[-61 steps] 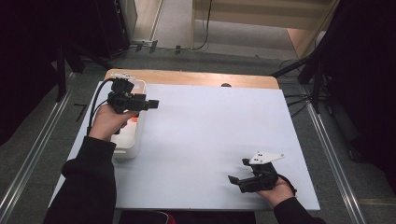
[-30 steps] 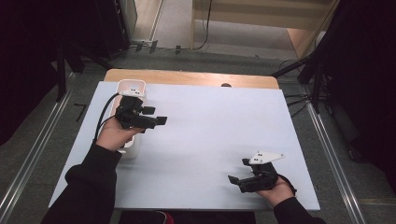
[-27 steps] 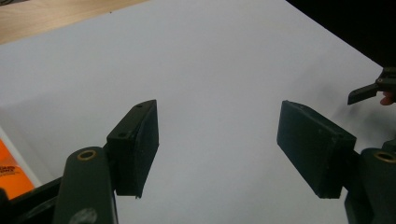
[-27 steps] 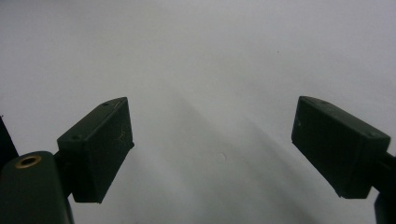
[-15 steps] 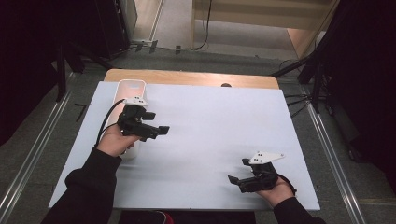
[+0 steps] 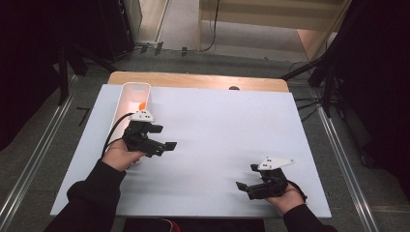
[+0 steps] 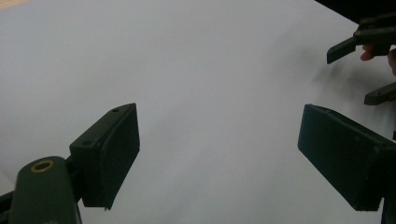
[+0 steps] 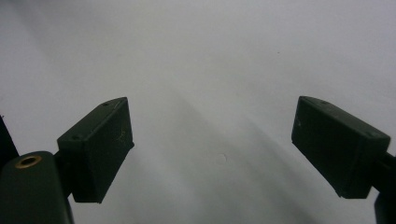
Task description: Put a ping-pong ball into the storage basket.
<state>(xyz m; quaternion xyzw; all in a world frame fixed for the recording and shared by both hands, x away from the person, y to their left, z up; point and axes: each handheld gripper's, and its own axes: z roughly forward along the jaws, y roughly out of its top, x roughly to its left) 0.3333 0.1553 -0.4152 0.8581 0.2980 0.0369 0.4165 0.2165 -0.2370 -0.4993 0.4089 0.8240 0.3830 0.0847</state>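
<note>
My left gripper (image 6: 163,137) hovers over the white table sheet (image 6: 222,125), just right of a narrow white tray (image 6: 124,99). Its jaws have just been opening, and they now stand open with nothing between them; the left gripper view (image 7: 219,154) has bare sheet between the pads. A small orange thing (image 6: 142,105) lies in the tray, behind that hand. Near the front right edge my right gripper (image 6: 247,177) rests low and open, also empty (image 8: 212,149). The left gripper view catches the right gripper (image 7: 369,70) far off at its upper right.
A wooden board edge (image 6: 193,79) runs along the back of the sheet. Metal floor rails (image 6: 29,164) and dark stands flank the table on both sides. A black cable (image 6: 113,130) loops from the left gripper beside the tray.
The left hand has come away from above the tray, moving toward the person and slightly right, and sinking closer to the sheet. The right hand has kept still.
</note>
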